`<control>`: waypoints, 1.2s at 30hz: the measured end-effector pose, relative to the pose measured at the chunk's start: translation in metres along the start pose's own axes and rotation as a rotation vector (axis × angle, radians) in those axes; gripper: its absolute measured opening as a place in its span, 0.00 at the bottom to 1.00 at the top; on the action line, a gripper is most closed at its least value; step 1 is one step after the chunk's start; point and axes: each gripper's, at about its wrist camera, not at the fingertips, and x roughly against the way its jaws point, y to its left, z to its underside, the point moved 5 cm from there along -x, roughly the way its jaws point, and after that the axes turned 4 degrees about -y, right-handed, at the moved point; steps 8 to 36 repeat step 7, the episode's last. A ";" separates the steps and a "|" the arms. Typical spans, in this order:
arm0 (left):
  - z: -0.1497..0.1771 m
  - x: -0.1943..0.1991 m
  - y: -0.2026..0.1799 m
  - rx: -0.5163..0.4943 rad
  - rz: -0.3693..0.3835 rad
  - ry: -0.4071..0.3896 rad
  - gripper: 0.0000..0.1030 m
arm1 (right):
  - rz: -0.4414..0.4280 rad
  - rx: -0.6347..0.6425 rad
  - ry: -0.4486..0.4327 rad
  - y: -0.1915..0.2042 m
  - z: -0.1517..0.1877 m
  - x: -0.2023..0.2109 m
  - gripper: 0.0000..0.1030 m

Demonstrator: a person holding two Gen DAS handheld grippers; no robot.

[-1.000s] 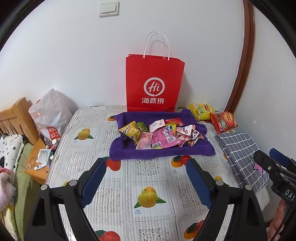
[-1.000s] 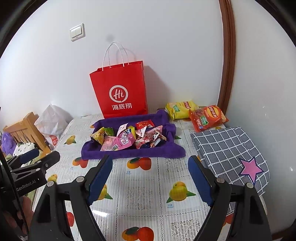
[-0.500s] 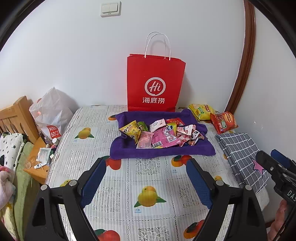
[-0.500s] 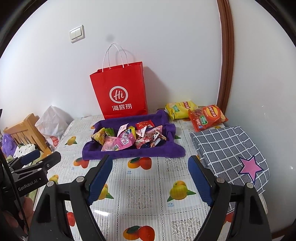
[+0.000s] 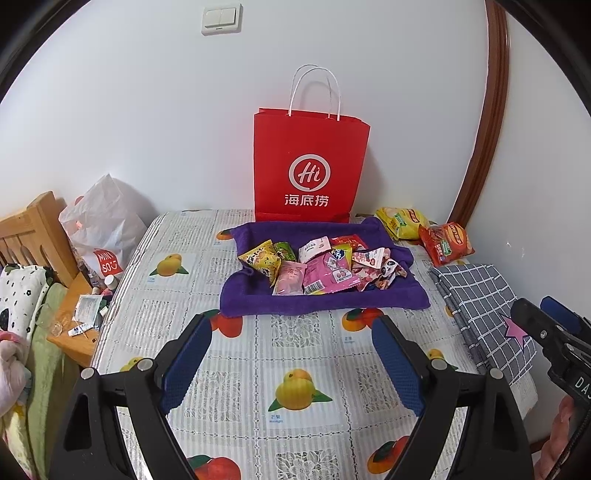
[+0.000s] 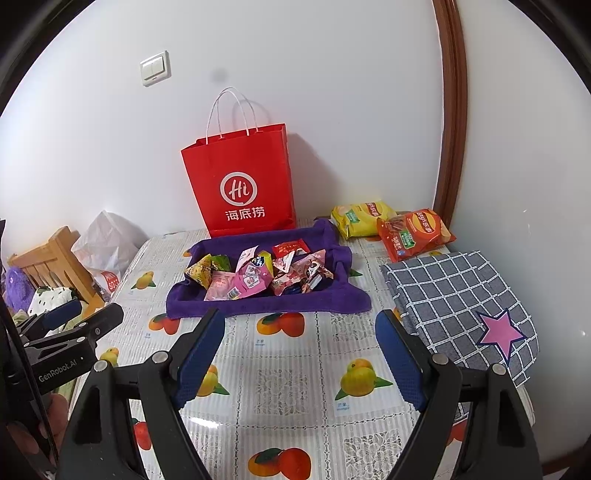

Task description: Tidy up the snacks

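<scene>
Snacks: small packets [image 5: 321,264] lie heaped on a purple towel [image 5: 325,301] at frame centre; two chip bags [image 6: 391,223] sit apart, right of centre.
Red bag [image 5: 308,166]: upright behind the towel, against the wall.
Progress: the heap fits sorting either ahead or finished; cannot tell which.
Left gripper [image 5: 291,365]: released, empty, low in frame.
Right gripper [image 6: 301,356]: released, empty.
Surface: bench under a fruit-print cloth [image 5: 295,347]; folded checked fabric [image 6: 461,306] at right.
Room: white wall, light switch [image 5: 220,18] upper left.

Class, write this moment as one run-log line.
left gripper: open, empty | right gripper: open, empty | snack packets: piled on purple towel | red paper bag: upright behind
</scene>
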 end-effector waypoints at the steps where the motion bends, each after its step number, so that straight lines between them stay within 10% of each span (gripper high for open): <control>1: 0.000 0.000 0.000 -0.001 -0.001 -0.001 0.86 | -0.001 -0.001 0.000 0.000 0.000 0.000 0.80; 36: 0.001 0.003 -0.001 -0.004 -0.005 -0.009 0.87 | -0.003 0.002 -0.001 0.001 0.002 0.001 0.80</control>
